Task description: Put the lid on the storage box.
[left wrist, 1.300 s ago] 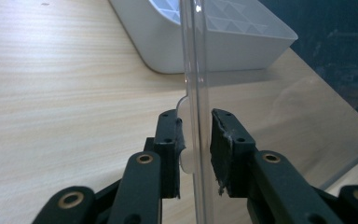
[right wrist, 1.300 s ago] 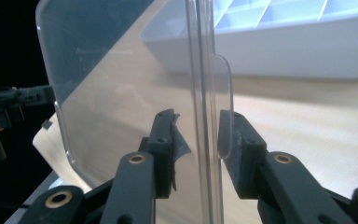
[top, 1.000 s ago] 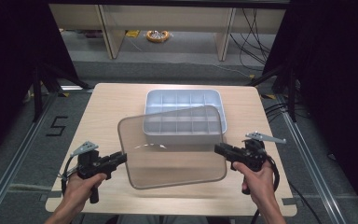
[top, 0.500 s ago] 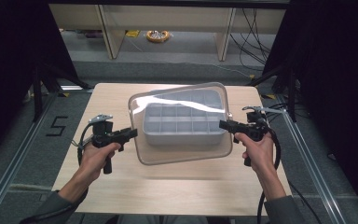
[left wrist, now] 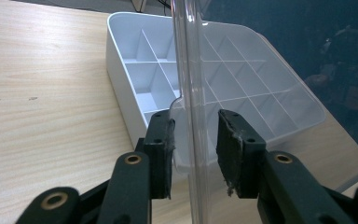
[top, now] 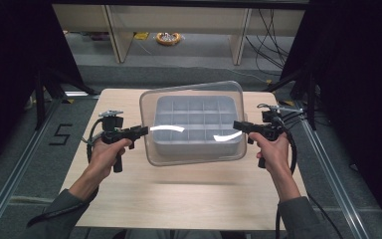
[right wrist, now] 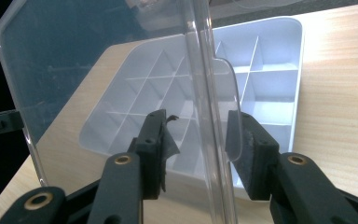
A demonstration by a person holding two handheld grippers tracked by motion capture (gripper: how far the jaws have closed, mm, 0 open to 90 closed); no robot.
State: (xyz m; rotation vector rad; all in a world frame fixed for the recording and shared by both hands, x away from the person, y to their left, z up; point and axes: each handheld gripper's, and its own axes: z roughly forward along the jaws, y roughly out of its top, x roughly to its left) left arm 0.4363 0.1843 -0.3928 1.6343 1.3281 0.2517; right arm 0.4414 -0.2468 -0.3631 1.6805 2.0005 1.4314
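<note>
A clear plastic lid (top: pixel 191 94) hangs in the air, tilted, over a white divided tray (top: pixel 199 150) on the wooden table (top: pixel 189 199). My left gripper (top: pixel 144 131) is shut on the lid's left edge and my right gripper (top: pixel 237 126) on its right edge. In the left gripper view the lid's rim (left wrist: pixel 189 70) runs upright between the black jaws of the left gripper (left wrist: pixel 193 144), with the tray (left wrist: pixel 119 70) behind. In the right gripper view the lid (right wrist: pixel 98 60) stands between the jaws of the right gripper (right wrist: pixel 200 144), above the tray (right wrist: pixel 294 93). The tray's compartments look empty.
The tray sits at the far middle of the table. A grey floor with metal rails (top: pixel 10 169) flanks the table. Shelving legs (top: pixel 238 40) and cables (top: pixel 166 37) lie beyond the far edge.
Both hands moved forward and up, carrying the lid from the near part of the table to above the tray. The lid now tilts more steeply.
</note>
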